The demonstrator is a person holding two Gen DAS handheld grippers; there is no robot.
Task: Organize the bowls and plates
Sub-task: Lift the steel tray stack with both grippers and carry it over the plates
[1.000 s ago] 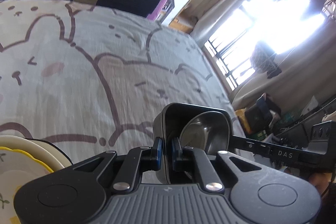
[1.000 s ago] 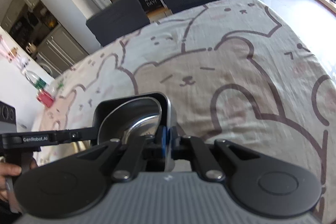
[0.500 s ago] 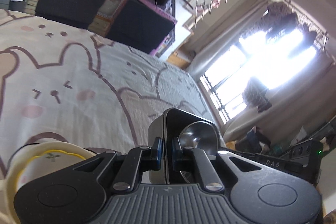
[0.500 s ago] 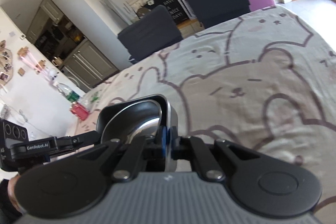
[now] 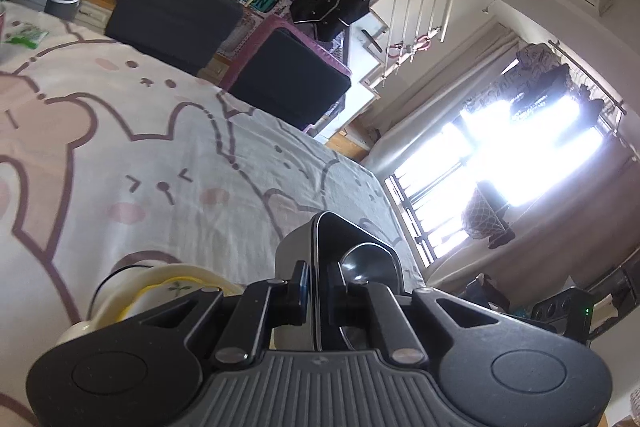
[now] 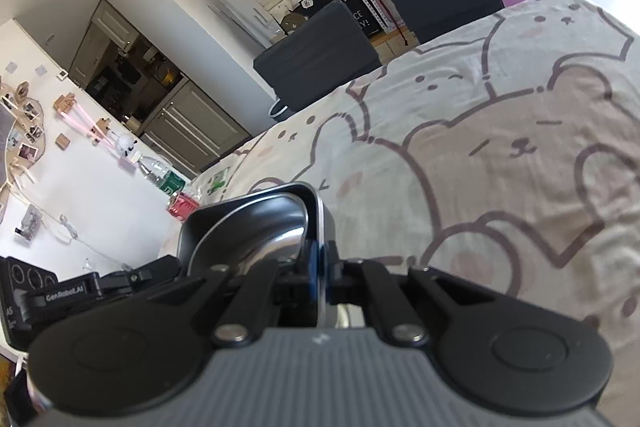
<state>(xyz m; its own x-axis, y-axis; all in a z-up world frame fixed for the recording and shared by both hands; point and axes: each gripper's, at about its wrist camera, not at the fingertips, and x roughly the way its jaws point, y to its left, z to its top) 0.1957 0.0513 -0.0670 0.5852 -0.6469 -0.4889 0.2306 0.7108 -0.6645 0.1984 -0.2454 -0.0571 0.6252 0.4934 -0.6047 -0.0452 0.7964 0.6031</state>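
Now both grippers carry one dark square metal bowl (image 5: 340, 247) above the cartoon-bear tablecloth (image 5: 160, 155): the left gripper (image 5: 318, 293) is clamped on one wall, the right gripper (image 6: 319, 267) on the opposite wall. Next, I think, it must be lowered level near the yellow-rimmed plate (image 5: 168, 285), both sides released together.

Dark steel tray (image 5: 348, 247); bear-patterned cloth (image 5: 160, 163); yellow-rimmed plate (image 5: 168, 283).

Home – kitchen cabinets (image 6: 188, 131), tablecloth (image 5: 160, 163)
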